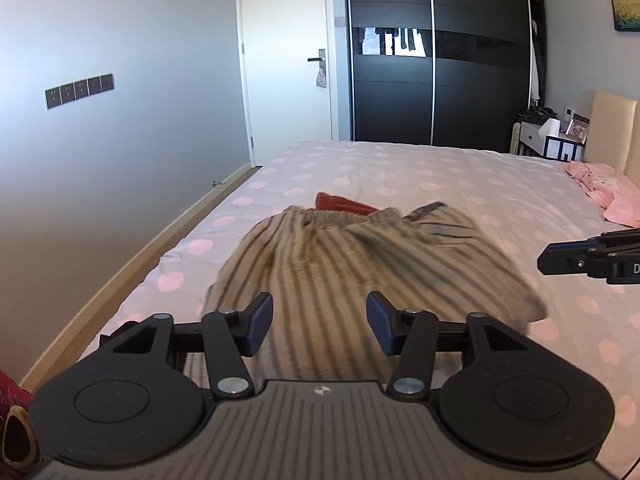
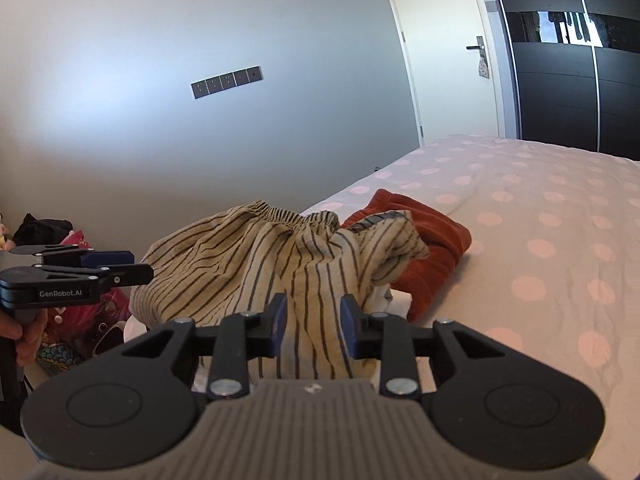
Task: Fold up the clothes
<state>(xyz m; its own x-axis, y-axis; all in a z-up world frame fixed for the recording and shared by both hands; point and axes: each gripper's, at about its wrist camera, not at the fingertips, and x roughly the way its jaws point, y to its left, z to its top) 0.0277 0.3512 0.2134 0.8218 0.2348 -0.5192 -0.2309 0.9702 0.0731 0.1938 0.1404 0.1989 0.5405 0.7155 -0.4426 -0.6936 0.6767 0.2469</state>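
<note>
Spread left fingers [image 1: 319,320] hover over the striped garment [image 1: 360,264], gripping nothing; it lies heaped on the bed [image 1: 440,168], partly over a red cloth [image 1: 340,202]. Right view: right fingers [image 2: 313,322] stand apart with a striped fold [image 2: 316,280] between them, not visibly pinched.

beige shorts with thin dark stripes [image 2: 256,264], bunched in a loose heap on the polka-dot bed [image 2: 540,216], gathered elastic waistband on the far side, rust-orange garment [image 2: 432,236] folded just behind, partly under them (touching, looks like corduroy-ish fabric)
</note>
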